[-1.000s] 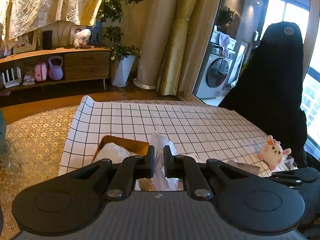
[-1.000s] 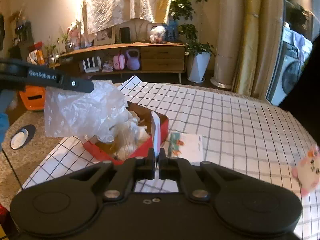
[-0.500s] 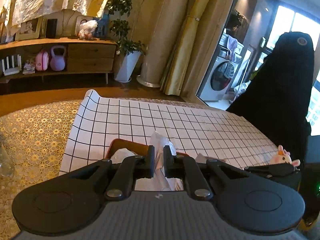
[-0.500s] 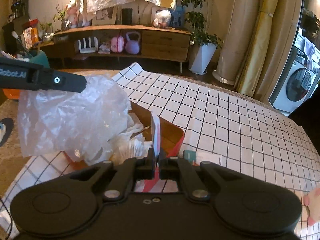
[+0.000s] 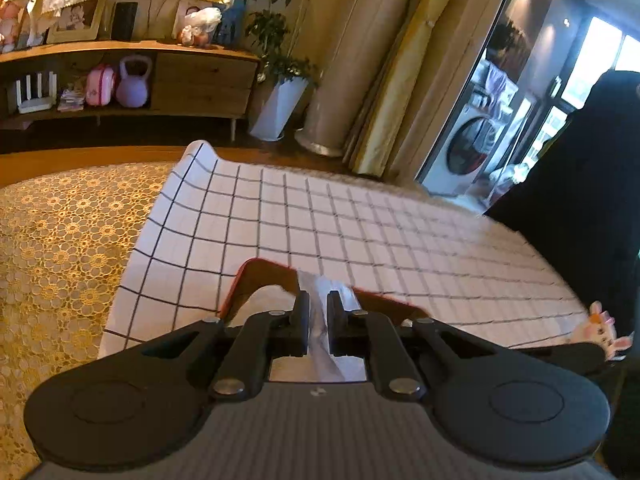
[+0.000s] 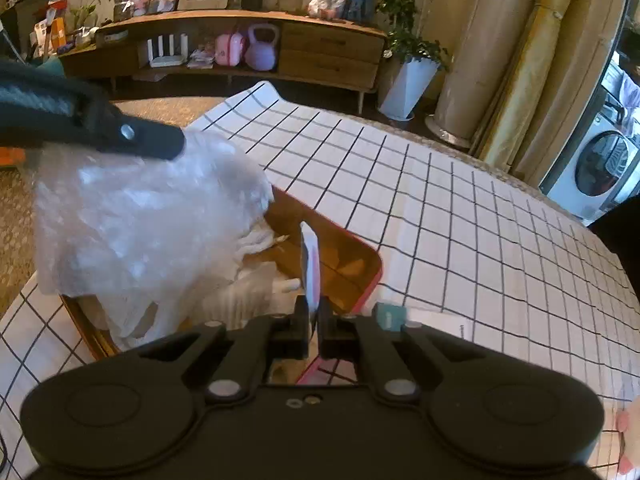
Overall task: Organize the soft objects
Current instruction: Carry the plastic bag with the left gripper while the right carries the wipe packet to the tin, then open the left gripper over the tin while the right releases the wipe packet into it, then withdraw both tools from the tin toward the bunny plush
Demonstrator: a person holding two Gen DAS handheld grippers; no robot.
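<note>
Crinkly clear plastic bag (image 6: 148, 216) hangs from the left gripper (image 5: 318, 322), whose fingers (image 5: 301, 320) are pinched nearly together on a twisted strip of it; only that thin strip shows between them in the left wrist view. From the right wrist view the bag billows below the left fingers (image 6: 150, 144), draped over the near-left part of the red box (image 6: 366, 280). Right gripper (image 6: 313, 322) has its fingers closed tight on a thin flat white-and-pink item (image 6: 311, 270), held edge-on and upright, sticking up past the fingertips over the box interior; can't tell what the item is. Box has a brown inside, sits just ahead of both pairs of fingers on the checked cloth (image 6: 460, 208) covering the surface. White crumpled soft stuff (image 6: 256, 276) lies inside the box, left of the right fingers, partly under the bag. Teal-and-white packet (image 6: 432, 322) lies flat on the cloth just right of the right fingers, beside the box corner. Pink plush toy (image 5: 598, 330) sits far right of the left fingers, at the cloth edge, well apart from the box; blurred.
</note>
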